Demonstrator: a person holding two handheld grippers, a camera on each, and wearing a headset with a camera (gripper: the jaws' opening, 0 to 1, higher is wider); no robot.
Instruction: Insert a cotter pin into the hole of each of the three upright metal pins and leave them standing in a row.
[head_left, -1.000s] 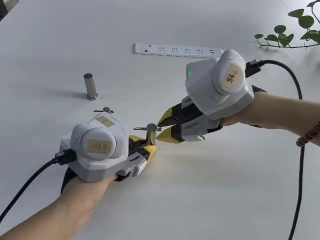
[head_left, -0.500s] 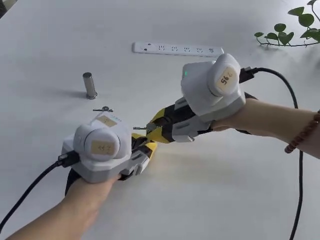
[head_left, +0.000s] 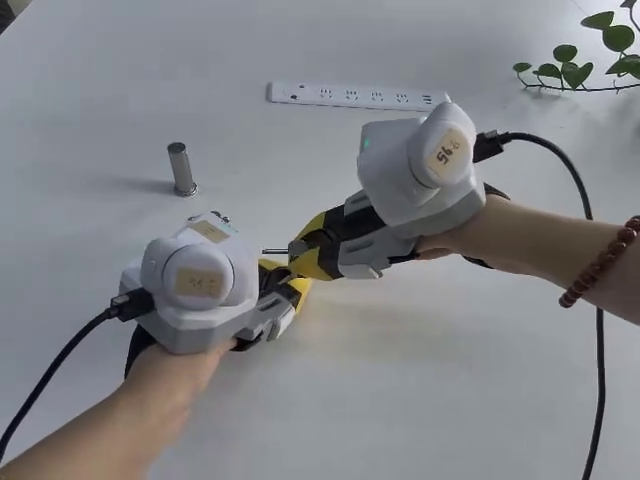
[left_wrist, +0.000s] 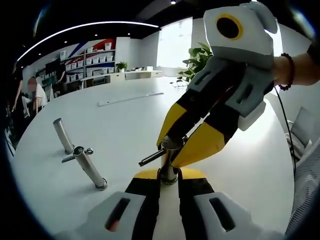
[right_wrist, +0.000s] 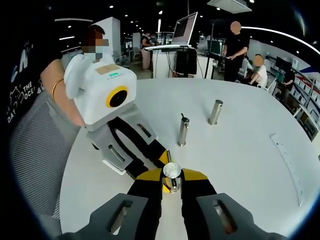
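My left gripper (head_left: 288, 287) (left_wrist: 169, 176) is shut on the lower part of an upright metal pin (left_wrist: 168, 161). My right gripper (head_left: 302, 250) (right_wrist: 171, 181) has its yellow jaws closed at that pin's head (right_wrist: 171, 170), shut on a cotter pin (left_wrist: 151, 158). The cotter pin's straight end pokes out of the far side (head_left: 270, 252). A second metal pin (left_wrist: 90, 168) (right_wrist: 183, 131), with a cotter pin through it, stands just behind the left gripper. A bare third pin (head_left: 181, 169) (left_wrist: 63, 135) (right_wrist: 215, 112) stands further back left.
A white power strip (head_left: 355, 98) lies at the back of the white table (head_left: 420, 380). A trailing plant (head_left: 590, 60) sits at the back right. Black cables (head_left: 590, 300) run from both grippers. People stand in the room behind.
The right gripper has moved left up to the held pin's head, and the cotter pin has slid through the hole so its end sticks out on the left.
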